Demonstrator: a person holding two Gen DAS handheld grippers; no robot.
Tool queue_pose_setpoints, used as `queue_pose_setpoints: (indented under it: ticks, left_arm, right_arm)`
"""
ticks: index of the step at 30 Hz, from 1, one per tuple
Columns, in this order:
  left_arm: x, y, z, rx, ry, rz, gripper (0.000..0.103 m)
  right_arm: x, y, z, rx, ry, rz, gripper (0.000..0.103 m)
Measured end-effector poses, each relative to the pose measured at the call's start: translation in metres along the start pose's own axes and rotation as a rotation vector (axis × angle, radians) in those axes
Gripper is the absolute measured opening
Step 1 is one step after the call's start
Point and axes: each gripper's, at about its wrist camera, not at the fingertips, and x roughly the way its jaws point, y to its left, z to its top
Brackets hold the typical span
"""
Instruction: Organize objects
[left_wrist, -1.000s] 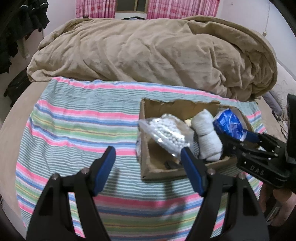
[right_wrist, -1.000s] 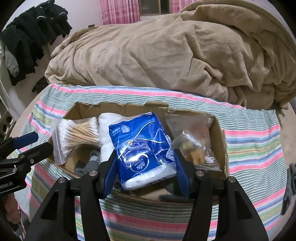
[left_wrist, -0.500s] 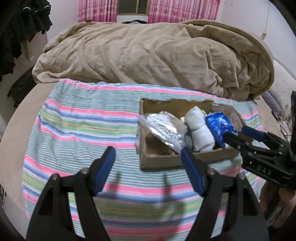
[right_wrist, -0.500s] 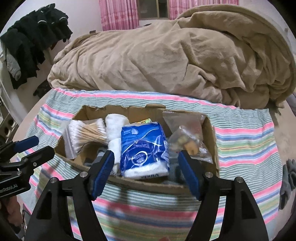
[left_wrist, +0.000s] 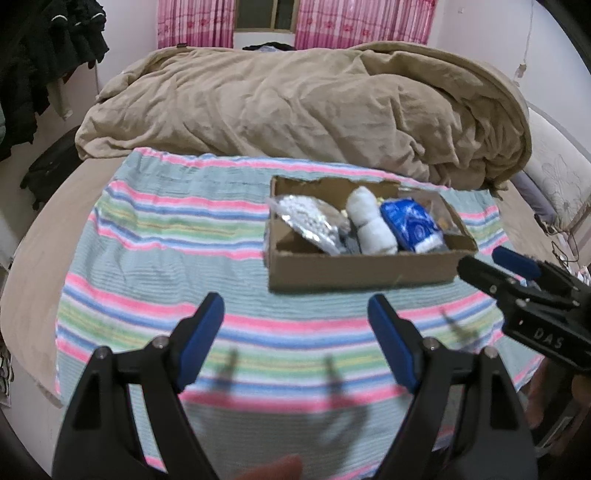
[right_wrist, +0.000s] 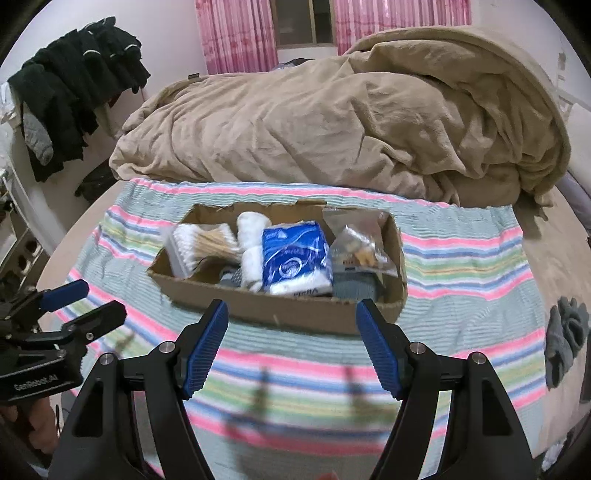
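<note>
A cardboard box (right_wrist: 280, 308) (left_wrist: 354, 271) sits on the striped cloth (right_wrist: 461, 266) on the bed. Inside lie a bag of cotton swabs (right_wrist: 201, 243) (left_wrist: 314, 221), a rolled white towel (right_wrist: 251, 243) (left_wrist: 369, 221), a blue tissue pack (right_wrist: 295, 258) (left_wrist: 410, 225) and a clear bag of small items (right_wrist: 358, 240). My right gripper (right_wrist: 291, 343) is open and empty, in front of the box's near wall. My left gripper (left_wrist: 295, 339) is open and empty, to the front left of the box.
A crumpled tan blanket (right_wrist: 351, 122) (left_wrist: 295, 110) fills the bed behind the cloth. Dark clothes (right_wrist: 74, 92) hang at the far left. A grey sock (right_wrist: 565, 343) lies on the bed to the right of the cloth. Pink curtains (left_wrist: 332, 22) hang behind.
My right gripper let go of the blue tissue pack, which now lies in the box, and both grippers pulled back from the box toward the near edge of the bed.
</note>
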Motion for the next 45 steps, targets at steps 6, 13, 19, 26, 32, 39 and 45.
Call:
queue_pose_setpoints:
  ticks: [6, 13, 19, 26, 32, 39, 45]
  left_arm:
    - [-0.014, -0.007, -0.017, 0.014, 0.007, 0.014, 0.082]
    - [-0.028, -0.013, -0.029, 0.021, -0.007, 0.012, 0.091]
    - [-0.035, -0.018, -0.037, 0.027, 0.001, 0.004, 0.091]
    - [-0.039, -0.021, -0.043, 0.033, 0.003, -0.003, 0.091]
    - [-0.043, -0.022, -0.044, 0.033, -0.005, -0.005, 0.091]
    - [-0.044, -0.022, -0.043, 0.033, -0.006, -0.007, 0.091]
    - [-0.046, -0.022, -0.043, 0.034, -0.009, -0.009, 0.091]
  right_arm:
    - [-0.022, 0.002, -0.015, 0.004, 0.006, -0.009, 0.075]
    - [-0.035, 0.004, -0.029, 0.001, 0.015, -0.029, 0.075]
    - [-0.047, 0.005, -0.038, 0.006, 0.010, -0.047, 0.075]
    - [-0.053, 0.006, -0.042, 0.008, 0.007, -0.057, 0.075]
    - [-0.054, 0.006, -0.043, 0.008, 0.005, -0.055, 0.075]
    - [-0.055, 0.007, -0.044, 0.008, 0.004, -0.056, 0.075]
    - [-0.055, 0.007, -0.044, 0.008, 0.004, -0.056, 0.075]
